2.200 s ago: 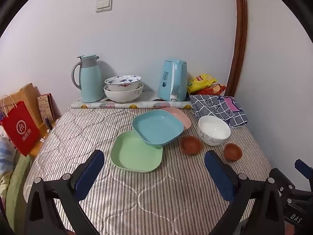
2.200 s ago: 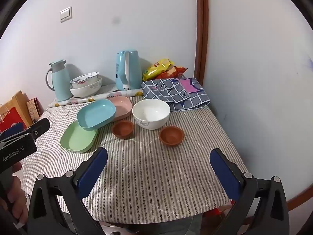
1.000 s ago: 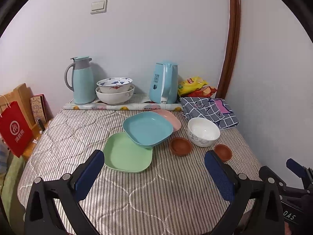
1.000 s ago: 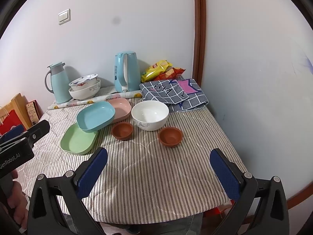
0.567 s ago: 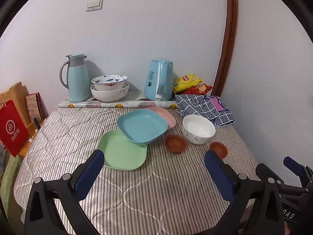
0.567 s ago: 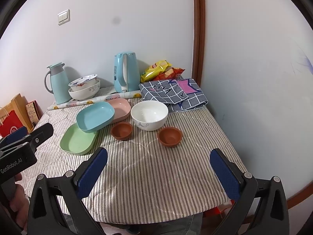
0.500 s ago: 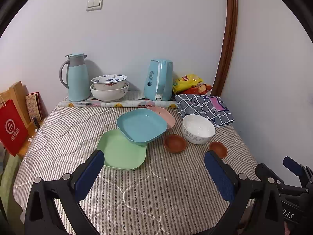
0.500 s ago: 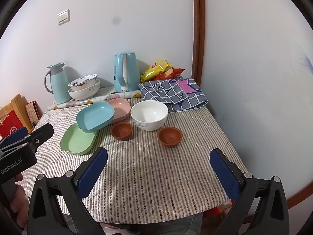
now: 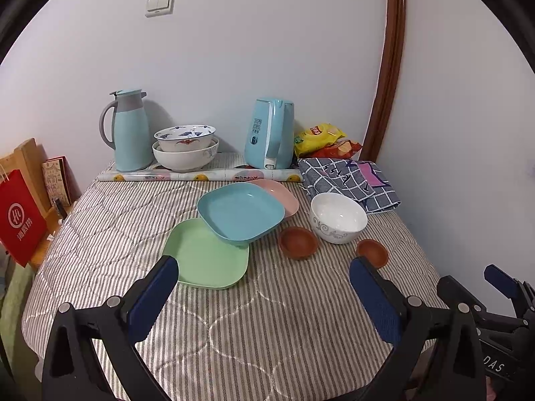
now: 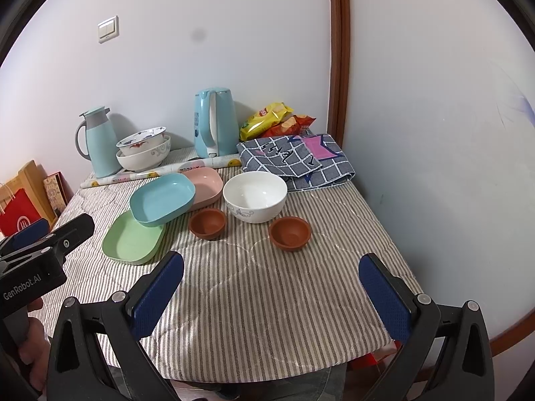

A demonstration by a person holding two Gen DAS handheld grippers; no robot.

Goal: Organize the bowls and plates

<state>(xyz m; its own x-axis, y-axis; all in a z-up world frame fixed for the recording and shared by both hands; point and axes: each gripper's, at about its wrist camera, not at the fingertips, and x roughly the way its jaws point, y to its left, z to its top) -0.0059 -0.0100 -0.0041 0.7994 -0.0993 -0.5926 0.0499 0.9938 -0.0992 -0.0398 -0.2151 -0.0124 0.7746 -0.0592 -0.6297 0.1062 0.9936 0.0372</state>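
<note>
A table with a grey striped quilted cloth stood in a corner of the room. In the middle of it lay a flat green square plate. A blue square plate sat tilted, with one edge on the green plate and the other on a pink plate behind it. Most of the pink plate was hidden by the blue one.

Just to the right stood a white round bowl with a blue pattern. Two small brown clay bowls sat in front of it, one close to the plates and one nearer the table's right edge. They did not touch each other.

At the back, by the wall, were a light blue jug with a grey handle, two big white bowls stacked one inside the other, a light blue kettle, some yellow and red snack bags and a folded grey checked cloth.

The left gripper was spread wide and held nothing. It hung over the near part of the table, in front of the green plate. The right gripper was spread wide too and held nothing. It hung over the near edge, in front of the brown bowls.
</note>
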